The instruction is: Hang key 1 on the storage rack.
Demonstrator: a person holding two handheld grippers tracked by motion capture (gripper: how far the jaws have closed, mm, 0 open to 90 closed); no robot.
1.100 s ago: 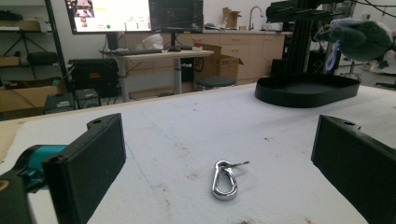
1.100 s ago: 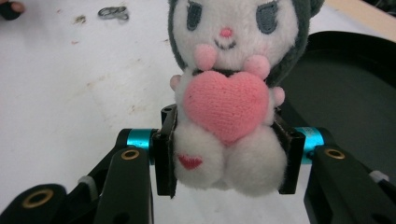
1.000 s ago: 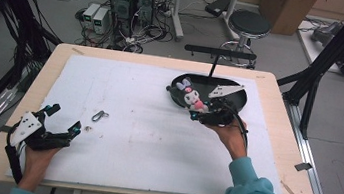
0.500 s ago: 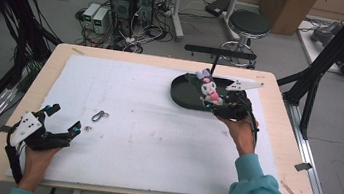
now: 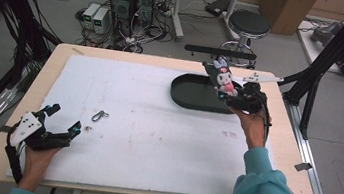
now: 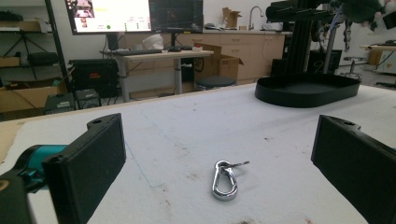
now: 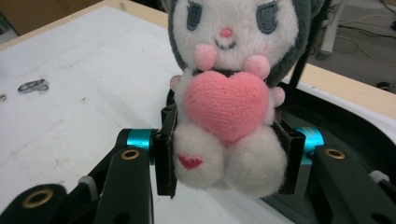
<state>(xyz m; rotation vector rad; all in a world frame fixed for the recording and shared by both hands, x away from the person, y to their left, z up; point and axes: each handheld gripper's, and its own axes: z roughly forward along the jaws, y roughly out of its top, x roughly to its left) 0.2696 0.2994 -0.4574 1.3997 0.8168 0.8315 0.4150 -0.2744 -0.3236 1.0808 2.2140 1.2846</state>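
Plush toy point(image 5: 223, 77) sat clamped in your right gripper point(image 5: 233, 96) above the tray's point(image 5: 185, 95) 3 o'clock rim, apparently for lifting out; left gripper point(image 5: 58, 123) idled wide open, empty.

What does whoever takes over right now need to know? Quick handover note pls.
Right gripper: shut on the plush toy, held in the air over the black tray's right end.
Left gripper: open, holds nothing, low over the white mat near the front left corner; metal clip lies on the mat ahead of its jaws.
Done: toy grasped and lifted.
Left: probably set the toy down; clip not yet touched.
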